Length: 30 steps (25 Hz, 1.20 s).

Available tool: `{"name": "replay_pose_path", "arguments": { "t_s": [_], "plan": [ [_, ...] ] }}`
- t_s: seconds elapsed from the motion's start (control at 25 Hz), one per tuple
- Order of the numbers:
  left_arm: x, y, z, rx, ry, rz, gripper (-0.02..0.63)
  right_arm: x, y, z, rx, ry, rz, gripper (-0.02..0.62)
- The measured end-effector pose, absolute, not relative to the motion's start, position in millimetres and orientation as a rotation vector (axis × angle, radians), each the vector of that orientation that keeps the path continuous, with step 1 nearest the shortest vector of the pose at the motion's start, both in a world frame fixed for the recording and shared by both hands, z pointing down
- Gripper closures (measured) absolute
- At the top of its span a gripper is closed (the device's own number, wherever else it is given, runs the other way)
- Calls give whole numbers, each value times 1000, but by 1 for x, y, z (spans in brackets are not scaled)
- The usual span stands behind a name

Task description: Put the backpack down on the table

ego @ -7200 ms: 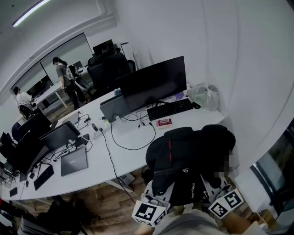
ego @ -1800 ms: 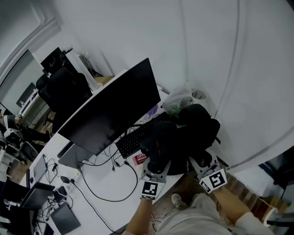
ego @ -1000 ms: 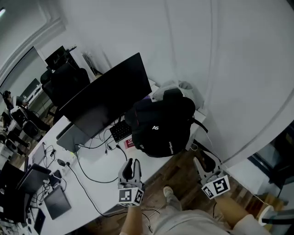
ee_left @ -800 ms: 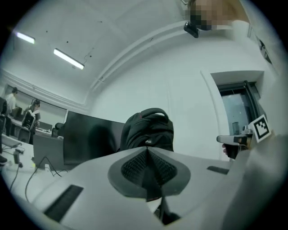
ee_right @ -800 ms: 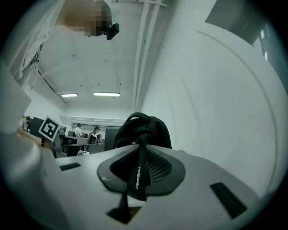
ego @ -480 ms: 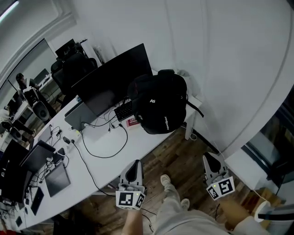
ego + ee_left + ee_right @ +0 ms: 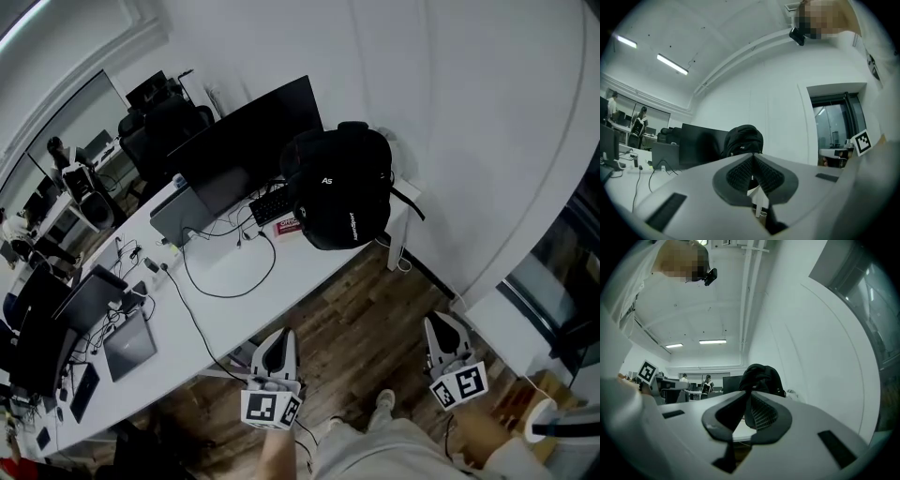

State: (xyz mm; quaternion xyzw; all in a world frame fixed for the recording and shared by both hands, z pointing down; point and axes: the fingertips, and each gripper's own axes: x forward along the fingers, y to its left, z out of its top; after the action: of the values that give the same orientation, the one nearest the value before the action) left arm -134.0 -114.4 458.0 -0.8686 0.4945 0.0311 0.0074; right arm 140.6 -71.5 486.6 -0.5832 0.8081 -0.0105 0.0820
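Grey ribbed pads of the left gripper are pressed together on nothing. The right gripper has just been closing, and its jaws stand all but together, also with nothing between them. Both hang over the wooden floor, well apart from the table.

The backpack stands upright at the table's far end, just beside the monitor, released and unsupported. The likely trouble is a topple. Its base seems to rest partly on the keyboard, near the edge, and a strap juts past the table's end, so uneven footing or a snag could tip it to the floor.

Only the head view shows that footing, the strap and the nearby edge. The gripper views show the pack merely as an upright silhouette, but they alone show how the jaws stand.
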Motion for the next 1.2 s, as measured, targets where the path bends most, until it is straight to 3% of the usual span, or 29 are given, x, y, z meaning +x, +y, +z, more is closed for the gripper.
{"name": "replay_pose_path", "arguments": {
  "t_s": [0.72, 1.2],
  "plan": [
    [-222, 28, 485, -2907, 1313, 80, 598, 29, 96, 488, -1894, 2262, -162, 554],
    [-225, 69, 475, -2901, 1386, 110, 598, 22, 145, 472, -1887, 2254, -164, 555]
  ]
}}
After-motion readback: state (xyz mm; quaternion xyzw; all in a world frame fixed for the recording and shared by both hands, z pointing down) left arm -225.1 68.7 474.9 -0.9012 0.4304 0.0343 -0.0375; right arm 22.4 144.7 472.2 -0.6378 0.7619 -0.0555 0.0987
